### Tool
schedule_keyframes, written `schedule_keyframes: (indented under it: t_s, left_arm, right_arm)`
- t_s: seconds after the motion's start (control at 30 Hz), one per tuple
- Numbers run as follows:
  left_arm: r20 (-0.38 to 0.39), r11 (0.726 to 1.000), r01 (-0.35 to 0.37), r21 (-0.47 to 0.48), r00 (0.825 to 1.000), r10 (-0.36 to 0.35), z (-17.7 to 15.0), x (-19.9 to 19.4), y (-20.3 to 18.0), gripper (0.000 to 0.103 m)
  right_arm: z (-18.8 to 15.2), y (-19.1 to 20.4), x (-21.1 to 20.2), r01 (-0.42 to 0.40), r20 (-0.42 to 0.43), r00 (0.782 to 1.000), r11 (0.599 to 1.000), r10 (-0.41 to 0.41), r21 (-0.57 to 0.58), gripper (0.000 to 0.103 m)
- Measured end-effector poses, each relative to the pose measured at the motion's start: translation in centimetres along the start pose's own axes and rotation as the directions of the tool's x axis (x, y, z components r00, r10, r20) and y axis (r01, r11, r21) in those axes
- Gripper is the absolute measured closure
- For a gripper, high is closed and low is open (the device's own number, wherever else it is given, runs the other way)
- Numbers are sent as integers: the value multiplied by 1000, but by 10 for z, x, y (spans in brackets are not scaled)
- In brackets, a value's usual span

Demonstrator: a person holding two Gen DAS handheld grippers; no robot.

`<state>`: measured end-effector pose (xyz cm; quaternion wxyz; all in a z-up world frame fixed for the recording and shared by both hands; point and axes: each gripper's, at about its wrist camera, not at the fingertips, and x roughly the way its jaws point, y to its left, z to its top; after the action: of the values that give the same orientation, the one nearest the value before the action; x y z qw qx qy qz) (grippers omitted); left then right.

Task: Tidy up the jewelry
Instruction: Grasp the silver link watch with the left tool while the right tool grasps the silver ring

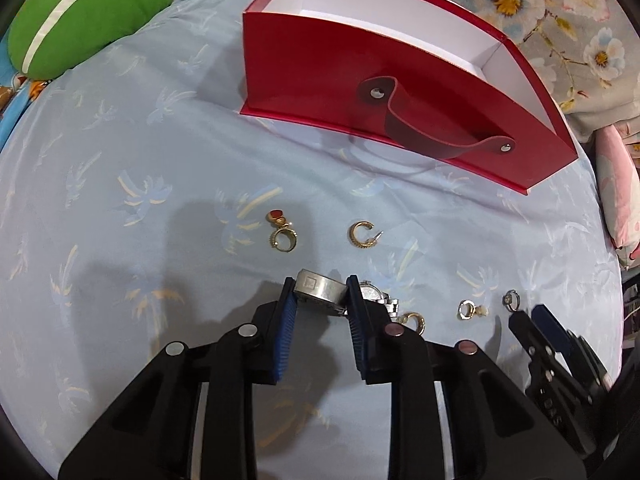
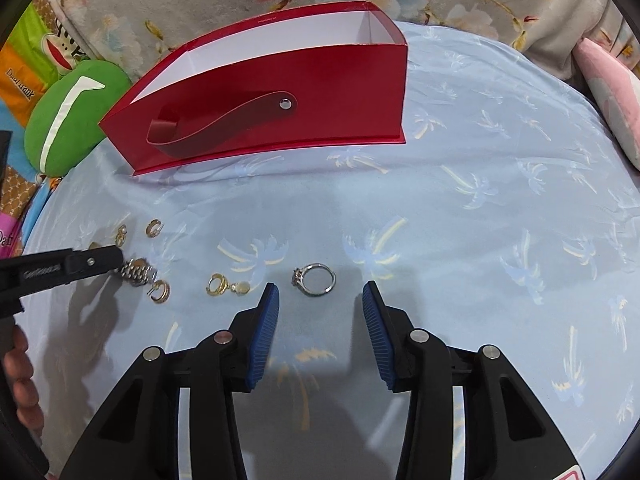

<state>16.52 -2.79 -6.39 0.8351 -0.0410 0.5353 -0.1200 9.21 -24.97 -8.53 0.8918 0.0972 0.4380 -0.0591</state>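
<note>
— How far along were they?

— Barely started, I'd say. The red box (image 1: 320,80) stood on the bed (image 1: 120,160), and what I could see of its inside looked bare.

— And the jewelry?

— All on the sheet still. The left gripper (image 1: 320,300) had its jaws closed on the watch (image 1: 320,290). The right gripper (image 2: 318,308) hung with jaws wide just short of the ring (image 2: 316,279). Four earrings (image 1: 362,234) lay loose nearby, untouched.
</note>
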Motion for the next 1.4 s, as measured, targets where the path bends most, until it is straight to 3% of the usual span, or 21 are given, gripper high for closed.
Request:
schedule_keyframes:
  t_s: [0.17, 0.33, 0.37, 0.4, 0.8, 0.9, 1.03, 1.07, 1.27, 1.3, 1.33, 1.4]
  left_arm:
    - [27, 1000, -10, -5, 1000, 10, 3, -11, 8, 79]
    - [40, 1000, -5, -17, 999, 6, 4, -19, 13, 79]
    - [44, 1000, -4, -18, 999, 5, 4, -21, 14, 79]
    - [49, 1000, -2, -19, 999, 3, 3, -23, 15, 79]
    - [104, 1000, 7, -8, 995, -7, 3, -51, 14, 79]
    - [100, 1000, 9, -14, 995, -7, 3, -51, 16, 79]
    - [87, 1000, 7, -20, 996, -5, 2, -48, 17, 79]
    - [85, 1000, 6, -20, 996, -4, 1, -47, 17, 79]
    - [83, 1000, 4, -23, 997, -2, 1, -45, 17, 79]
    - [82, 1000, 4, -23, 997, -2, 1, -44, 17, 79]
    - [82, 1000, 4, -24, 997, -2, 2, -44, 17, 79]
    - [82, 1000, 7, -23, 997, -5, 1, -44, 17, 79]
  right_arm:
    - [4, 5, 11, 6, -9, 1000, 1000, -6, -16, 80]
    - [4, 8, 12, 10, -3, 1000, 999, -10, -30, 82]
    - [4, 8, 12, 9, -1, 1000, 1000, -9, -30, 101]
    - [3, 8, 10, -1, 3, 1000, 1000, 1, -29, 103]
    - [5, 5, -8, -11, 37, 999, 1000, 12, -15, 103]
    - [6, 7, -4, -31, 8, 999, 999, 31, -33, 102]
    - [5, 13, 1, 8, 14, 1000, 999, -8, -50, 74]
    - [6, 13, 2, 24, 18, 1000, 998, -23, -52, 74]
    - [6, 12, 15, 52, 0, 999, 997, -52, -65, 75]
    - [6, 12, 15, 61, 1, 998, 996, -61, -72, 77]
    - [5, 13, 15, 66, 3, 998, 995, -66, -73, 86]
    - [5, 11, 14, 53, -1, 999, 997, -53, -62, 86]
